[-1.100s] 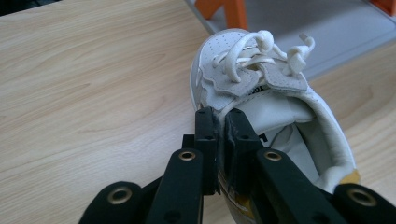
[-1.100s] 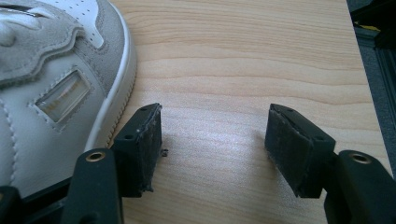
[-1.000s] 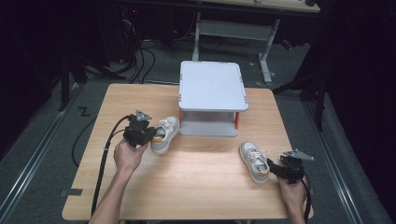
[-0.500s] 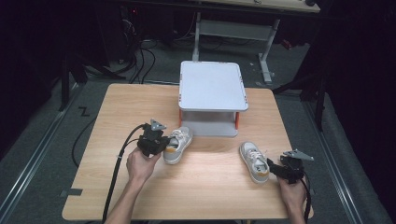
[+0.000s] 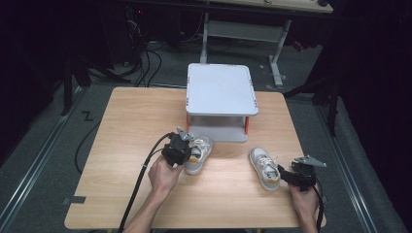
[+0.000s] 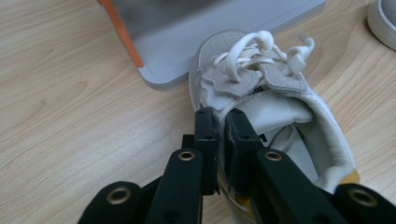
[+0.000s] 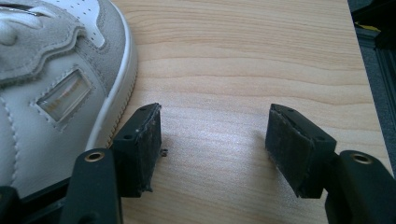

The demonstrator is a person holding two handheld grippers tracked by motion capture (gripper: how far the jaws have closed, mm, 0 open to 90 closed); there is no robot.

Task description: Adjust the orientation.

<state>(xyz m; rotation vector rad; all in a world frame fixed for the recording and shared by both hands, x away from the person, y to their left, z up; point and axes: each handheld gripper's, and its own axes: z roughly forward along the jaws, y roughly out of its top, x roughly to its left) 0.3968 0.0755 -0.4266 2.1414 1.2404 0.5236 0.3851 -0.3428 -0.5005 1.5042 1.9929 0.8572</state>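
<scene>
The table [image 5: 126, 121] carries a grey two-tier shelf [image 5: 221, 90] ahead of both my tools. The high view takes in all of it – shelf, both shoes, both my hands. It does not resolve my jaws; the two gripper views do.

Left shoe [image 5: 198, 154]: it lies directly ahead of my left gripper [image 5: 180, 148], toe towards the shelf's lower tier. The left gripper view [image 6: 215, 121] shows what the high view cannot – the toe touching or just short of the grey base, I cannot tell which, and the laces bunched loose over the tongue. The shoe's collar wall passes between my jaws. They are nearly together, clamped on that wall, one jaw outside the shoe and one inside its opening. A yellow heel patch shows at the lower edge of that view.

Right shoe [image 5: 265, 167]: it lies just to the left of my right gripper [image 5: 286, 175], well apart from the first shoe. In the right gripper view [image 7: 212, 140] its grey-and-white side [image 7: 51, 84] sits just beside my left-hand jaw – the sole edge runs up against that jaw; whether they touch I cannot tell. The jaws stand wide apart with bare wood between them. Nothing is held there.
</scene>
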